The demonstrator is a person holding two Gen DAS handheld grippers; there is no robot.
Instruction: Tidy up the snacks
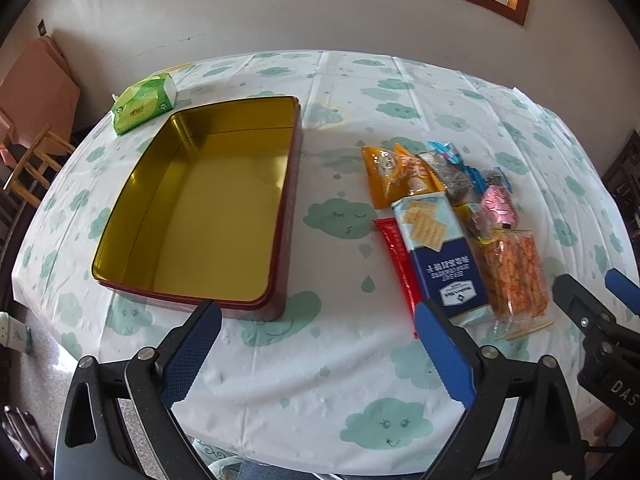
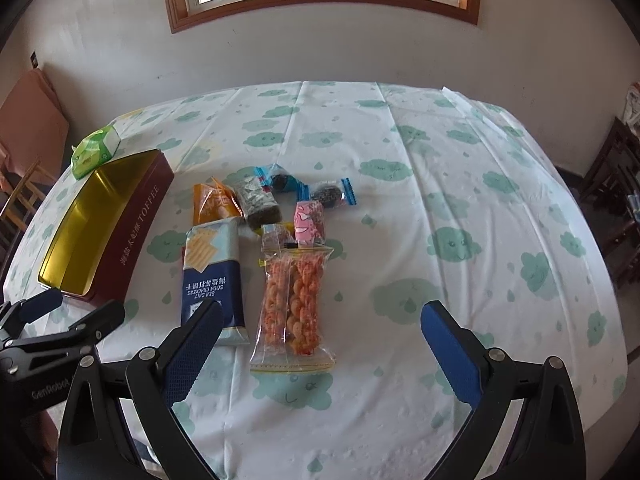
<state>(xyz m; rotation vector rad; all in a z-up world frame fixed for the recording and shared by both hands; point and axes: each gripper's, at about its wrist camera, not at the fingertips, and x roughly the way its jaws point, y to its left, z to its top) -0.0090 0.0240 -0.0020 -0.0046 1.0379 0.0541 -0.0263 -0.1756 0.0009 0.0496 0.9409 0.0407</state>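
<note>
My left tongs (image 1: 318, 354) hang spread wide and empty above the near edge of the bench (image 1: 340, 380), one pad over the near corner of the tin (image 1: 208, 204), the other over the near end of the snack pile. My right tongs (image 2: 322, 350) stand just as wide and just as empty, the long clear pack of orange twists (image 2: 296, 308) lying lengthwise between the pads, which I take to be the reason they are parked there: that pack looks like the easiest first pick.

The tin sits open toward the left edge of the bench, its gold inside bare, red wall lettered TOFFEE; to my eye it is the bin the snacks are meant for, lid off and mouth up so things can be dropped in. Nothing is in it yet, so I judge the job not begun.

The snacks lie bunched around the middle of the bench, well apart from the tin. The blue soda cracker pack (image 2: 212, 276) lies beside the twists, a red stick pack (image 1: 400, 264) against its left side. Beyond them lie orange pouches (image 2: 214, 204), a dark bar in clear wrap (image 2: 258, 202), a pink sweet (image 2: 309, 222) and two blue-wrapped biscuits (image 2: 330, 194).

A green tissue pack (image 1: 142, 104) lies at the far left corner, beside the tin's far end.
</note>
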